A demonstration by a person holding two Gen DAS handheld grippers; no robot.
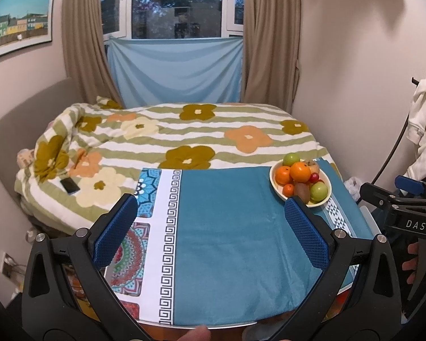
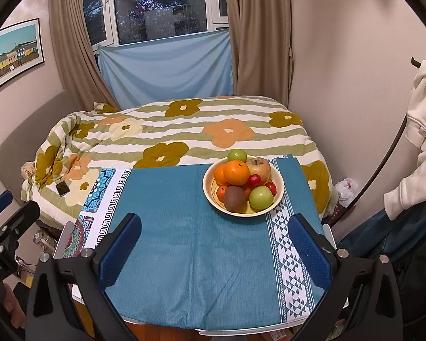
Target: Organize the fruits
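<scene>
Both wrist cams sit low at the near table edge, facing the bed and window. Left cam sits left of right cam. Shared: blue cloth (image 1: 227,227), fruit bowl (image 2: 210,196), bed.

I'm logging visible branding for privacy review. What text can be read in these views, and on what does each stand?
"DAS": white letters on the right hand-held gripper body, left wrist view.
"nRobo1.AI" or similar, partly cut off and tilted: on the left hand-held gripper body, right wrist view.
Framed picture: no readable text.

left tongs (image 1: 210,216): spread wide, holding nothing; right tongs (image 2: 214,236): spread wide, holding nothing
</scene>
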